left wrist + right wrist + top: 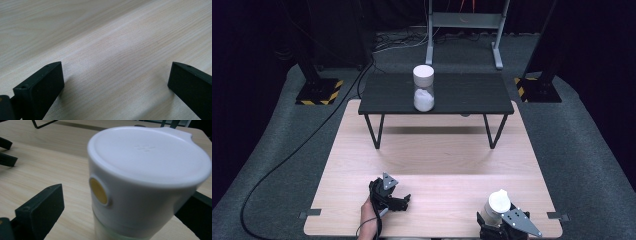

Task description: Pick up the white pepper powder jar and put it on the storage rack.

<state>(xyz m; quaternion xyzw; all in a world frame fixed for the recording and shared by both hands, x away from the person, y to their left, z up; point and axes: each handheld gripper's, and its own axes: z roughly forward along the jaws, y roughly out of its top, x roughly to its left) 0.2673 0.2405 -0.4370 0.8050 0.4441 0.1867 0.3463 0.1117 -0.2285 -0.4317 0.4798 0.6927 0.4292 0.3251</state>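
Note:
A clear container with a white lid (498, 202) stands at the front right of the light wooden table (432, 155). My right gripper (492, 220) is open around it. In the right gripper view the lid (150, 157) looms close, with a round yellow spot (98, 191) on its side. The left jaw stands clear of the container and the right jaw sits close against it. My left gripper (402, 200) rests at the front centre-left, held by a hand. It is open, with bare wood between its jaws (116, 75).
A low black table (472, 92) stands on the far half of the wooden one. On it is a second white-lidded jar (423, 89) holding white powder. Cables and stand bases lie on the grey floor beyond.

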